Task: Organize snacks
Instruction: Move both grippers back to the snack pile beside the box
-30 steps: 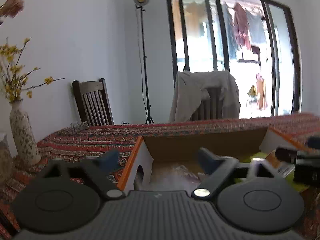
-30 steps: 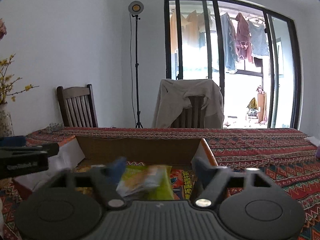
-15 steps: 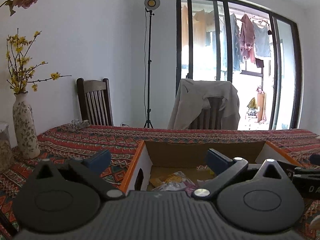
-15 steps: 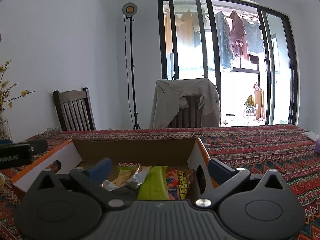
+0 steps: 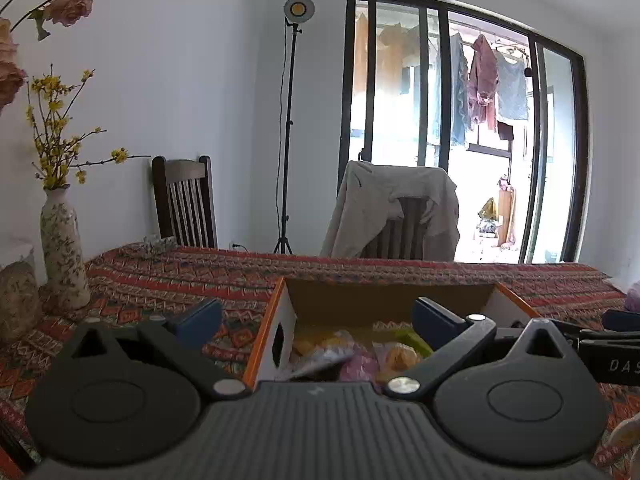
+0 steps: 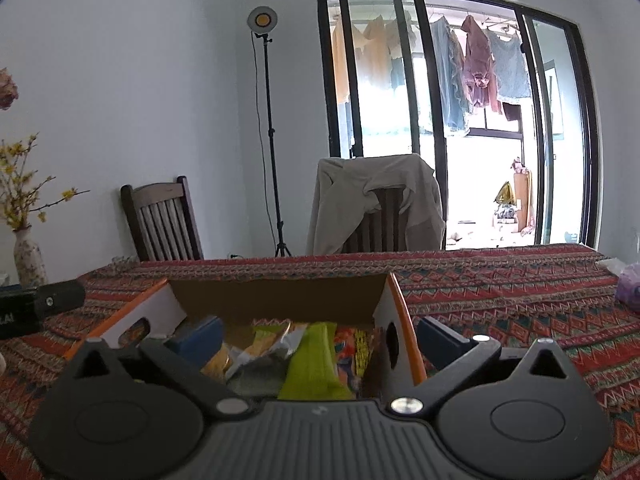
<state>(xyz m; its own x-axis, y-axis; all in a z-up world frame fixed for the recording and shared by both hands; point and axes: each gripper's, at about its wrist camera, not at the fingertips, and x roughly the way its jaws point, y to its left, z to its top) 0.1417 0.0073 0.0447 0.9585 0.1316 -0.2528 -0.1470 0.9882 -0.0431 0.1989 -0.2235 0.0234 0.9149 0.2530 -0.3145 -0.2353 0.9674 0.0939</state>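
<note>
**Both grippers wide open over the snack box, nothing in either**

So the cardboard box (image 6: 276, 300) with the orange edges is sitting on the patterned tablecloth (image 6: 500, 292), top open, and the snacks (image 6: 280, 344) are piled inside it. From the right side you can see a lime green packet (image 6: 320, 364) leaning up toward the near wall, a crinkly silver wrapper (image 6: 260, 376) next to it, something yellow further left, and a red and yellow pack against the right wall. From the left side it's a yellow bag (image 5: 320, 340) and a pinkish one (image 5: 360, 364) in the near corner.

The right gripper (image 6: 316, 336) has its blue fingers (image 6: 440, 342) spread about as far as they go. One sits over the inside of the box, the other outside its right wall, so they straddle that wall. Not pinching anything, as far as I can tell not touching anything either.

The left gripper (image 5: 316, 320) is the same deal, fingers (image 5: 198, 322) spread wide and empty, straddling the box's left wall.

Further out: a flowered vase (image 5: 62, 244) with yellow sprigs on the left end of the table, two dark wooden chairs behind, one with a beige jacket (image 5: 394, 208) draped over it, a light stand (image 5: 292, 128) and laundry hanging beyond the glass doors.
</note>
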